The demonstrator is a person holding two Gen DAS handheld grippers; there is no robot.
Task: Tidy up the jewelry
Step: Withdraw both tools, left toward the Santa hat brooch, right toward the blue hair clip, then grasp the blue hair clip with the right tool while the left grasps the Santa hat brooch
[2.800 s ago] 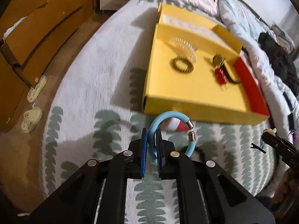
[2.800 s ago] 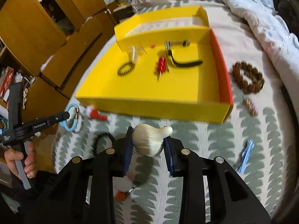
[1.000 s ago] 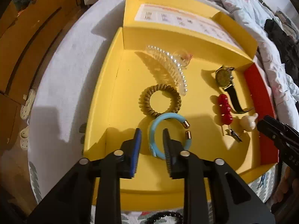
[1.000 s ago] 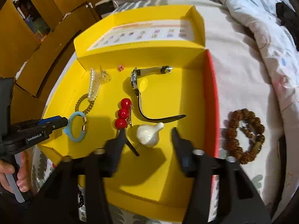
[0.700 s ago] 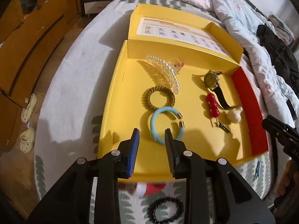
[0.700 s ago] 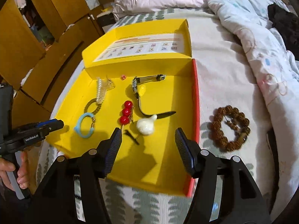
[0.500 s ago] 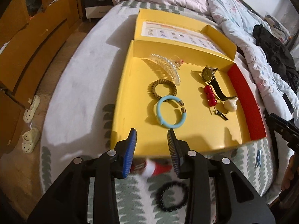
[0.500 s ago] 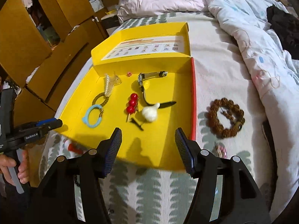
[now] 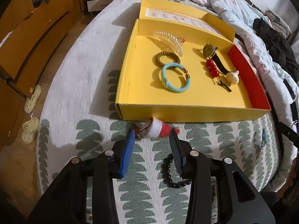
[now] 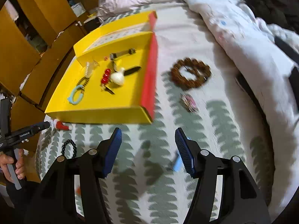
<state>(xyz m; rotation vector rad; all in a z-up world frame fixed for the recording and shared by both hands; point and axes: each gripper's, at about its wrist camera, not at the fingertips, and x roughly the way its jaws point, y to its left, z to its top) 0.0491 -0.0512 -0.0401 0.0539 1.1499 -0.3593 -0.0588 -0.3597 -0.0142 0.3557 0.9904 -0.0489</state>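
A yellow box [image 9: 186, 110] [image 10: 97, 114] lies on the bed. It holds a light blue bangle [image 9: 175, 77], a brown coil hair tie [image 9: 165, 57], a pearl hair claw [image 9: 169, 40], a watch [image 9: 210, 50], a red bead clip [image 9: 212, 68] and a white garlic-shaped charm [image 9: 232, 76]. My left gripper [image 9: 153, 140] is open and empty, its tips either side of a red and white Santa-hat charm [image 9: 158, 128] in front of the box. A black bead bracelet [image 9: 172, 171] lies just behind. My right gripper [image 10: 147, 138] is open and empty above the bedspread, with a blue clip [image 10: 176, 161] by its right finger.
A brown wooden bead bracelet [image 10: 190, 72] and a small pink clip [image 10: 189, 100] lie right of the box. Wooden drawers [image 9: 35, 35] and white slippers [image 9: 30, 128] are left of the bed. A rumpled duvet [image 10: 243, 29] lies at the right.
Both grippers let go of their items in the box, opened, and pulled back off it. The left now sits over the Santa-hat charm; the right has swung right, toward the loose items.
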